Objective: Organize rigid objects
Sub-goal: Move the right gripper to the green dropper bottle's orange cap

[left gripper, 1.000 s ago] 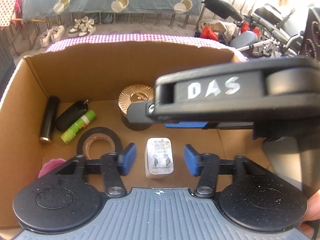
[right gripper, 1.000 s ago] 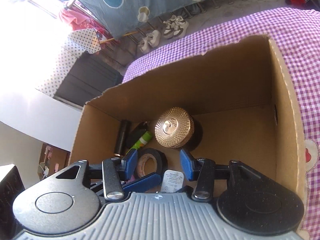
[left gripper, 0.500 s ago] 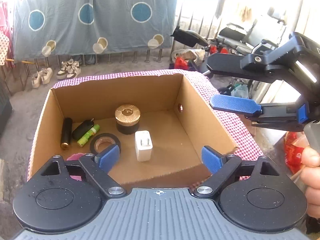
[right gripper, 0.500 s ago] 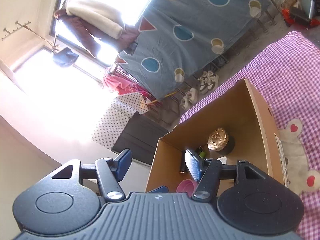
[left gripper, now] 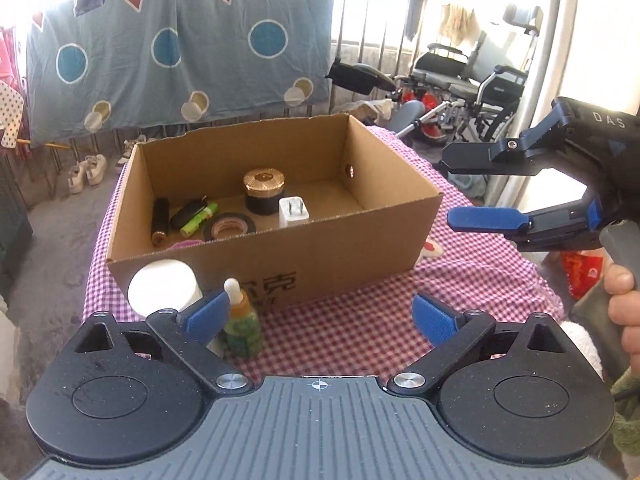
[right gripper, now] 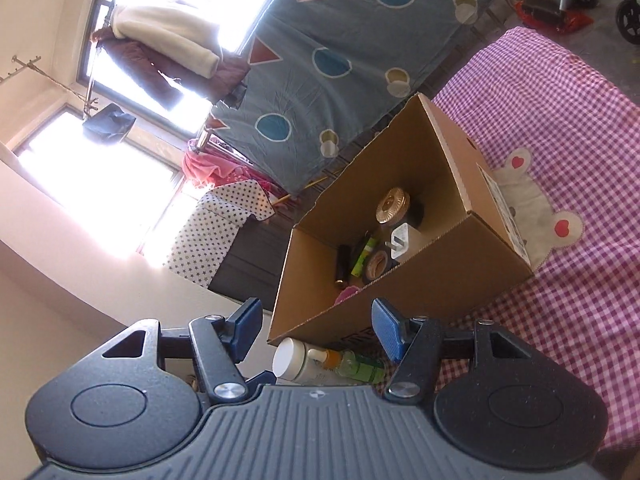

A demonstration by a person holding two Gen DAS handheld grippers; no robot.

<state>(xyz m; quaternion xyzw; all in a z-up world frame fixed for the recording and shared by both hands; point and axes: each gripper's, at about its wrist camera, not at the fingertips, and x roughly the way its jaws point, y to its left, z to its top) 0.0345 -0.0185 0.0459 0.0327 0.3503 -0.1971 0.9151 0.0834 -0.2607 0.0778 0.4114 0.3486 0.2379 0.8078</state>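
Note:
A cardboard box (left gripper: pixel 280 256) stands on a purple checked cloth (left gripper: pixel 360 320). Inside lie a gold-lidded jar (left gripper: pixel 264 190), a white charger (left gripper: pixel 293 210), a tape roll (left gripper: pixel 229 227), a green tube (left gripper: pixel 199 220) and a black cylinder (left gripper: pixel 159 220). In front of the box stand a white-lidded jar (left gripper: pixel 162 286) and a dropper bottle (left gripper: pixel 240 320). My left gripper (left gripper: pixel 319 316) hovers near the box's front wall, its jaws opening wide with nothing between them. The right gripper (left gripper: pixel 464 188) is open and empty to the right of the box. From the right wrist view the right gripper (right gripper: pixel 317 330) faces the box (right gripper: pixel 400 288).
A wheelchair (left gripper: pixel 472 76) and other gear stand behind the table on the right. A blue sheet with circles (left gripper: pixel 180 52) hangs on a railing behind. A bear-shaped patch (right gripper: pixel 532 204) lies on the cloth beside the box. A hand (left gripper: pixel 624 312) holds the right gripper's handle.
Both grippers have drawn back out of the box toward the table's near side. The left jaws spread wide, leaving the charger inside. The right jaws widened too.

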